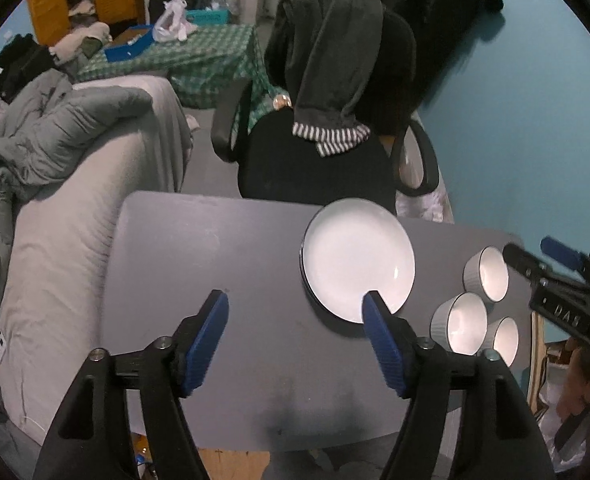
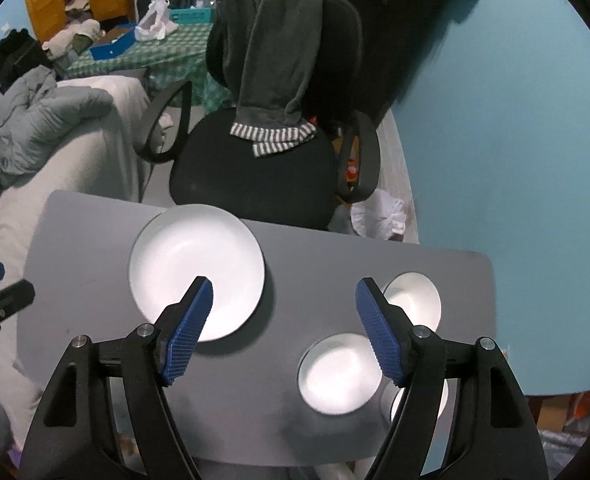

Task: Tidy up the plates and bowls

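Observation:
A white plate (image 1: 357, 254) lies on top of another plate on the grey table (image 1: 215, 260), toward its far edge; it also shows in the right wrist view (image 2: 197, 270). Three white bowls stand apart at the table's right: a far one (image 1: 489, 274) (image 2: 413, 296), a middle one (image 1: 461, 322) (image 2: 337, 374) and a near one (image 1: 505, 340) (image 2: 399, 402) partly hidden by my right finger. My left gripper (image 1: 295, 308) is open and empty above the table, left of the plates. My right gripper (image 2: 283, 296) is open and empty above the table between plates and bowls.
A black office chair (image 1: 315, 160) draped with dark clothes stands just beyond the table's far edge. A sofa (image 1: 75, 200) with a grey jacket lies to the left. A teal wall (image 2: 515, 160) is at the right. My right gripper's body (image 1: 567, 280) shows at the left view's right edge.

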`<state>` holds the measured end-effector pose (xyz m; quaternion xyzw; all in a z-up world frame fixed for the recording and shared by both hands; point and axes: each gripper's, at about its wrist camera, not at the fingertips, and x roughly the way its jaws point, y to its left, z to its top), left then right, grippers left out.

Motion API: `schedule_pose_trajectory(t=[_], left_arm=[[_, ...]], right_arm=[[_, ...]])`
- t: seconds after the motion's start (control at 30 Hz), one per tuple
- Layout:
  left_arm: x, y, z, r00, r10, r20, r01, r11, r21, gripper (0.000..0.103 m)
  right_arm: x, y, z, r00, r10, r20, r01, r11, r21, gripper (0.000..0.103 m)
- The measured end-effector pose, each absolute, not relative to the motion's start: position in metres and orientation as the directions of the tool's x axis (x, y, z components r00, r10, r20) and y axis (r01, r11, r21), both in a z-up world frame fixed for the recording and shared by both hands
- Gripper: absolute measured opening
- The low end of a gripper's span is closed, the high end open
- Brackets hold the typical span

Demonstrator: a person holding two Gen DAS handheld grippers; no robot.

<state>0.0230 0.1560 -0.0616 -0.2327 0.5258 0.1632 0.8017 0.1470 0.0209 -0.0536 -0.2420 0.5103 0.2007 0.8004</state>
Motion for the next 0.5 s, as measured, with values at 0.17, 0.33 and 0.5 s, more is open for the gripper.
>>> schedule_pose_trajectory(t=[0.17,0.33,0.5], left_arm=[[0.005,0.150,-0.033,0.447,0.061,-0.892,-0.512,0.835,-0.200,0.080],[-0.009,0.141,-0.012,0.473,0.102,-0.875,-0.508,0.843,-0.176,0.085],[-0.020,0.133,-0.001,0.479,0.097,-0.872,-0.487,0.856,-0.173,0.088]], right_arm=[[0.131,0.016,-0.034,0.411,0.095,-0.907,-0.555,0.815,-0.166,0.073],[0.117,0.006,-0.013,0.433,0.125,-0.893,-0.538,0.830,-0.145,0.073],[0.105,-0.005,0.006,0.455,0.150,-0.878,-0.520,0.845,-0.125,0.074]])
